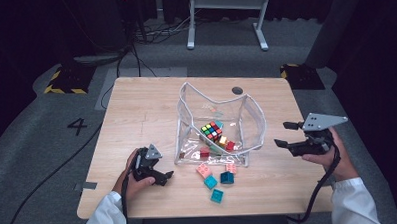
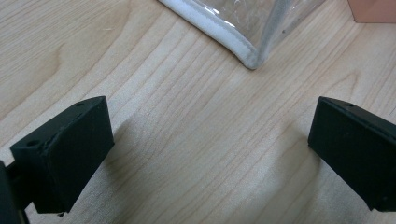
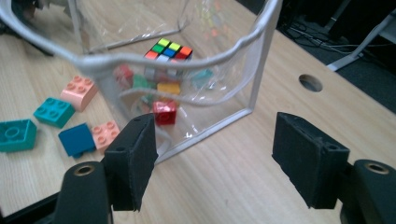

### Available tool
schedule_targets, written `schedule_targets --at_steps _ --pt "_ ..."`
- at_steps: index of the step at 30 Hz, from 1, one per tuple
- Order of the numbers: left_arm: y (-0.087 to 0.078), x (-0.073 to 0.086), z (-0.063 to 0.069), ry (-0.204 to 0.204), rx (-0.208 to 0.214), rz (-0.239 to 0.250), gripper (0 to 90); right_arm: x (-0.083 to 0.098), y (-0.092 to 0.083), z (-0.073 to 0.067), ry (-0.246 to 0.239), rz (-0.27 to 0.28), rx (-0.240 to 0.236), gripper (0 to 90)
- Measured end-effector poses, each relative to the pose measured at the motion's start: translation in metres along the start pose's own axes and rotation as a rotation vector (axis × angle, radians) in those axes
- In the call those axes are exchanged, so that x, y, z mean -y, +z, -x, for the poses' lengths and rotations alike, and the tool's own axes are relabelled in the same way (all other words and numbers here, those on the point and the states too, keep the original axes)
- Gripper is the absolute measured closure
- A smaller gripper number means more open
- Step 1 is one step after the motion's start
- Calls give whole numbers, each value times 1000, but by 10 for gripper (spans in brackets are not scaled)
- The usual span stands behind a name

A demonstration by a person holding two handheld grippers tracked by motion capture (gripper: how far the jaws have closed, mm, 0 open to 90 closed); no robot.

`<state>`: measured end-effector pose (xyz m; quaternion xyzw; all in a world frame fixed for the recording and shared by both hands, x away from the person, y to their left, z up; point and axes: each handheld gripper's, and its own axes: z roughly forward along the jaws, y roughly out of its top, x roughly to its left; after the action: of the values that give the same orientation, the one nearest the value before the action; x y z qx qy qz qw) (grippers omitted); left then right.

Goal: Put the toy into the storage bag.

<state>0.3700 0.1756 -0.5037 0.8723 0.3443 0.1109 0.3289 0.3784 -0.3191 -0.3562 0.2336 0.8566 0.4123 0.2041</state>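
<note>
A clear pouch (image 1: pixel 256 115) with white trim stands open at the middle of the wooden table (image 1: pixel 136 109). Inside lie a Rubik's cube (image 1: pixel 211 131) and several small bricks, one of them red (image 3: pixel 165 112). In front of the pouch lie loose bricks: a pink one (image 1: pixel 204 170), a dark blue one (image 1: pixel 227 177) and two teal ones (image 1: pixel 217 195). My left gripper (image 1: pixel 163 166) rests near the pouch's front left corner (image 2: pixel 243 49), open and empty. My right gripper (image 1: pixel 283 134) hovers just right of the pouch, open, with nothing between its jaws and the pouch wall (image 3: pixel 261 32) ahead.
A round cable hole (image 1: pixel 237 90) sits in the tabletop behind the pouch. A white desk frame (image 1: pixel 261 37) stands on the floor beyond the table. Bare wood lies to the left of the pouch and at the right front corner.
</note>
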Motion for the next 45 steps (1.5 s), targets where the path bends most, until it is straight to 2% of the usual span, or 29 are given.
schedule_targets --at_steps 9,13,15,17,21,22,24,26,30,31,32,33,36,40,41,42,44,45 --pt "0 0 0 0 -2 0 1 36 23 -22 22 -32 -69 331" --pt "0 0 0 0 -2 1 0 50 36 -35 16 -50 -92 342" --pt "0 0 0 0 0 -1 1 57 42 -40 24 -54 -125 349" --pt "0 0 0 0 0 -1 1 61 49 -47 14 -71 -130 353" --pt "0 0 0 0 -2 1 1 67 63 -62 -2 -81 -172 359" --pt "0 0 0 0 0 -1 0 68 66 -66 -5 -91 -186 363" --pt "0 0 0 0 0 -2 1 69 71 -74 -18 -99 -185 383" --pt "0 0 0 0 0 -1 1 68 76 -80 -12 -82 -211 405" --pt "0 0 0 0 -2 1 0 63 87 -93 -53 -65 -229 420" --pt "0 0 0 0 0 -1 1 61 88 -96 -47 -65 -233 422" --pt "0 0 0 0 0 -2 0 60 89 -98 -44 -72 -238 422" --pt "0 0 0 0 0 -1 1 57 94 -99 -78 -49 -255 422" --pt "0 0 0 0 0 -1 1 52 102 -104 -108 -52 -259 422" --pt "0 0 0 0 -2 1 0 48 112 -110 -128 -58 -264 424" --pt "0 0 0 0 0 0 0 47 113 -113 -115 -63 -257 429" --pt "0 0 0 0 0 -1 0 46 116 -114 -111 -43 -263 435" --pt "0 0 0 0 0 -1 1 45 118 -116 -109 -54 -274 436" --pt "0 0 0 0 -2 1 0 44 120 -116 -132 -41 -269 436"
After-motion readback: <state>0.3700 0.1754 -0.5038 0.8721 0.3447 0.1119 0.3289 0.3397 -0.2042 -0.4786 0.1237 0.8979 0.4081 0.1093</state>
